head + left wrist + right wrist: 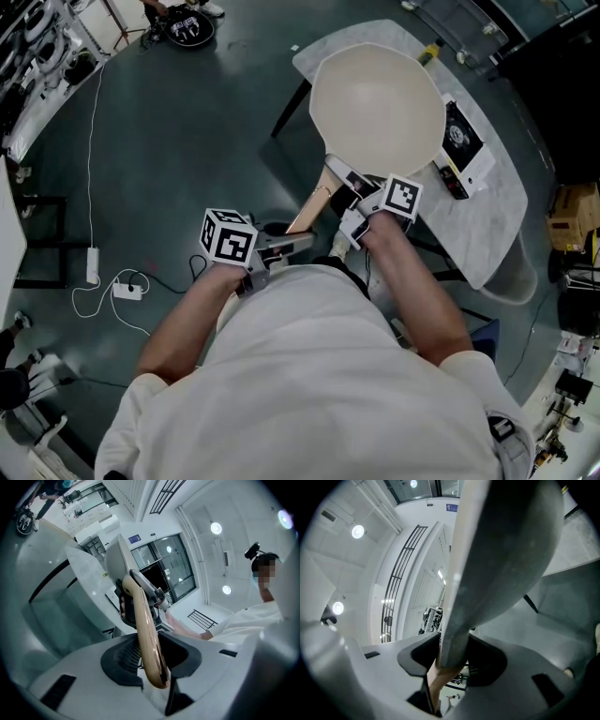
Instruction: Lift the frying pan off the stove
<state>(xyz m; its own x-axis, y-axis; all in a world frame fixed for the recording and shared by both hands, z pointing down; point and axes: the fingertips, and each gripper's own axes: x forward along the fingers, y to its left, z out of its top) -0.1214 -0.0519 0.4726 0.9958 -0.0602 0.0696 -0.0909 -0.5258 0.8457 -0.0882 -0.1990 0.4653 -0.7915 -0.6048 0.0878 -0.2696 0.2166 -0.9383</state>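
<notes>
The frying pan (375,108) has a cream inside, a grey underside (506,541) and a curved wooden handle (309,208). It is held in the air above the table, its inside facing up toward the head view. My left gripper (281,246) is shut on the handle's free end (149,639), the wood clamped between its dark pads (124,660). My right gripper (354,208) is shut on the grey metal neck (453,644) where the handle meets the pan. The left gripper view shows the pan edge-on (117,559). No stove surface shows under the pan.
A white marble table (511,220) lies under and to the right of the pan, with a black device on a white sheet (461,136). White cables and a power strip (94,262) lie on the dark floor at left. A cardboard box (572,214) stands at far right.
</notes>
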